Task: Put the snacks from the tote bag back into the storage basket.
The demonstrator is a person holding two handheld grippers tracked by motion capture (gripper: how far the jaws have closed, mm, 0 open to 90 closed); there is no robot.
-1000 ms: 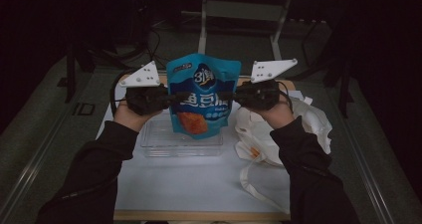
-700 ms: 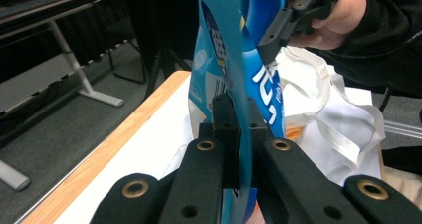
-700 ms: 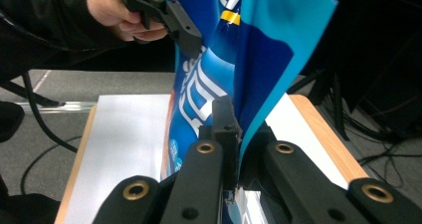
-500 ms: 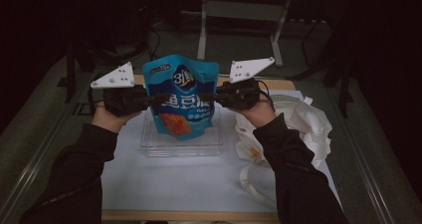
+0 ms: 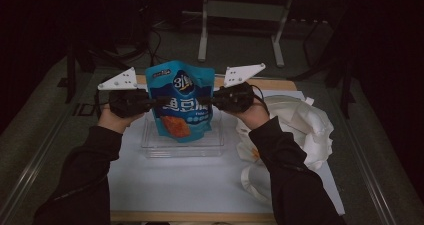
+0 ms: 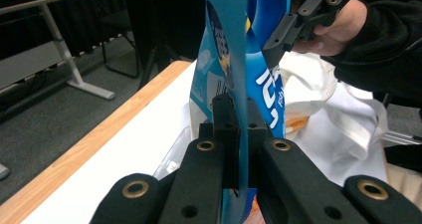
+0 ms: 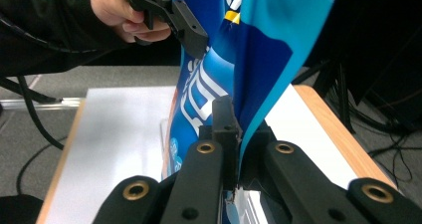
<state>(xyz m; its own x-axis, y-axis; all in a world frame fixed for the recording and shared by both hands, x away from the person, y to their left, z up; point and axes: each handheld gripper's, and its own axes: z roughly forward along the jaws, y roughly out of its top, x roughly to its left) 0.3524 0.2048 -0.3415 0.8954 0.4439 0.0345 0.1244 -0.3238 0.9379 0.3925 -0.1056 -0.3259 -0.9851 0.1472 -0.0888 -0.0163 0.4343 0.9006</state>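
A blue snack bag [image 5: 182, 101] with white lettering and an orange picture hangs upright in the air above a clear plastic tray [image 5: 155, 146]. My left gripper [image 5: 157, 101] is shut on the bag's left edge, and my right gripper [image 5: 209, 102] is shut on its right edge. In the left gripper view the jaws pinch the thin blue edge of the bag [image 6: 238, 109], with the right gripper [image 6: 278, 35] farther off. In the right gripper view the bag [image 7: 259, 59] is clamped edge-on, and the left gripper [image 7: 191, 35] holds its far side.
A crumpled white cloth bag [image 5: 300, 130] lies to the right of the tray on the white table mat [image 5: 185, 185]. The wooden table edge [image 5: 190, 216] runs along the front. Metal stand legs [image 5: 240, 35] stand on the floor behind the table.
The bag and both grippers moved left and then back slightly right, staying lifted above the tray. Both grips held throughout.
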